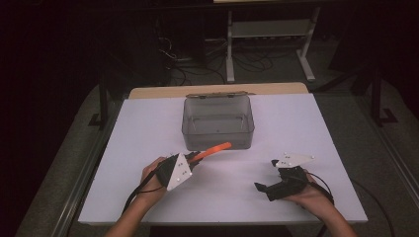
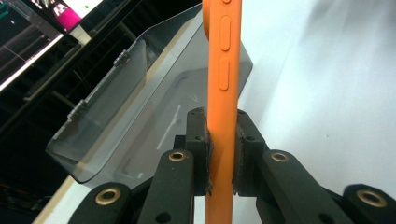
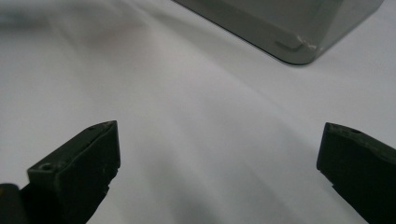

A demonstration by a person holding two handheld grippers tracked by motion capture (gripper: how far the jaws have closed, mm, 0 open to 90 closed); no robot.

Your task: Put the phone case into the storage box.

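You sat at a table covered in white, one two-jaw gripper in each hand. Your left gripper was clamped on an orange phone, which looked like a handset in an orange case. In the left gripper view the two black pads pressed against its flat faces, and the phone rose on edge from between them, three side buttons facing the camera. From the high view the phone stuck out from the jaws toward the front edge of a clear grey plastic box, its far tip just at the box's near wall, held above the table. The box stood open near the middle of the table, its hinged lid tipped back on the far side.

Your right gripper rested low near the table's front right, well apart from the phone. Its jaws stood wide and held nothing, with bare white surface between them and one corner of the box beyond.
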